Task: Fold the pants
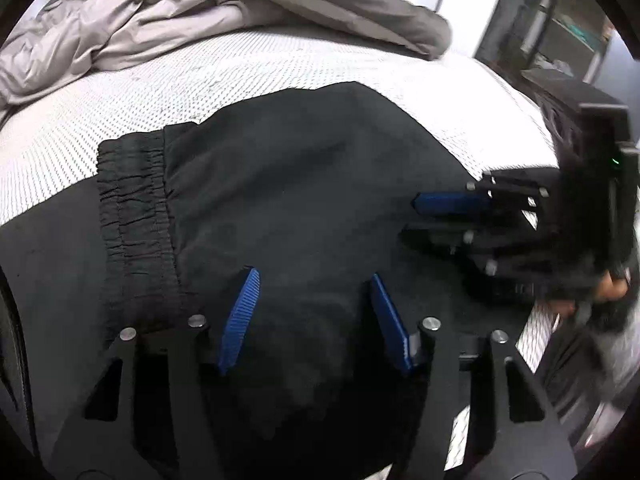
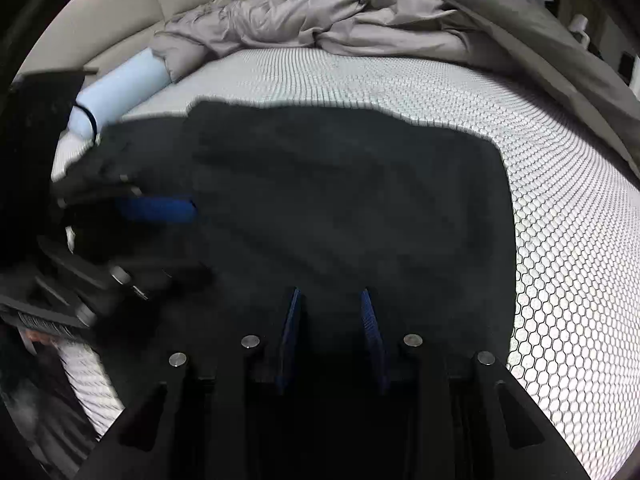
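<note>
Pants, black, soft, limp, folded on bed; grasp by elastic waistband; both grippers' jaws apart, empty.

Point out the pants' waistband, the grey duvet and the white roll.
waistband (image 1: 134, 224), left wrist view, middle of the gathered elastic
grey duvet (image 2: 320, 12), right wrist view, crumpled middle folds
white roll (image 2: 120, 88), right wrist view, middle of its side

no readable text, no labels
</note>
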`<state>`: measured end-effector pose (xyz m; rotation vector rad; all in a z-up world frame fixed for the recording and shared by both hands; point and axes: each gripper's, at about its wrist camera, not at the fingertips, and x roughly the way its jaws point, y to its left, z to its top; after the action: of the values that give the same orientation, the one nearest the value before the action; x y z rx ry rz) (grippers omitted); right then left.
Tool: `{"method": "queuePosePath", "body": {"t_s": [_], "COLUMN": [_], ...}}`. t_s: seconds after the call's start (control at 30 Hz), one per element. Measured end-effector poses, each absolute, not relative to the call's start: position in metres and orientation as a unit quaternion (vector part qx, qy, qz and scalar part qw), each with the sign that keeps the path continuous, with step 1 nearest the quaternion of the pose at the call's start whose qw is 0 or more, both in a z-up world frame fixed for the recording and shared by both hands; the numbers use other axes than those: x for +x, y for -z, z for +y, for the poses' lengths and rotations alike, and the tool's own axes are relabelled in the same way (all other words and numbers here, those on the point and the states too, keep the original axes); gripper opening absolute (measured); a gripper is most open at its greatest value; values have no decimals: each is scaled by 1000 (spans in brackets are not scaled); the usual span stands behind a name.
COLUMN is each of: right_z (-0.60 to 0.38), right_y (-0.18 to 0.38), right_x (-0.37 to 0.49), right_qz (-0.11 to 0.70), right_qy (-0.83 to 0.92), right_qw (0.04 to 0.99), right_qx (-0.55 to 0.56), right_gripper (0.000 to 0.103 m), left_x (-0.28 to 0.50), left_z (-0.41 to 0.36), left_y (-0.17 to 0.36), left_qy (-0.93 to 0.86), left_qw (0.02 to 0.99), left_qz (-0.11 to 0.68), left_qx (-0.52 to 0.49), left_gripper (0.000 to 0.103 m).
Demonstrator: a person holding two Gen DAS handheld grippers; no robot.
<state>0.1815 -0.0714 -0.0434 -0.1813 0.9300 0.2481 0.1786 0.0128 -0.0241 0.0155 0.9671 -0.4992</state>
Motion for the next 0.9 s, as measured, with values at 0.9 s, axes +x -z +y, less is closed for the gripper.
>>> {"method": "queuePosePath", "body": {"t_s": [0.9], "right_z": [-90], "right_y": [44], "right_x": [214], "right_qz": [452], "right_qy": [-29], "right_qw": [885], "right_qx": [-111], "right_gripper": [40], "left_x": [184], "left_z": [49], "left_y": [13], "left_qy": [215], "left_qw": [865], "left_qz": [453], "left_qx": [5], "left_gripper": [60]}}
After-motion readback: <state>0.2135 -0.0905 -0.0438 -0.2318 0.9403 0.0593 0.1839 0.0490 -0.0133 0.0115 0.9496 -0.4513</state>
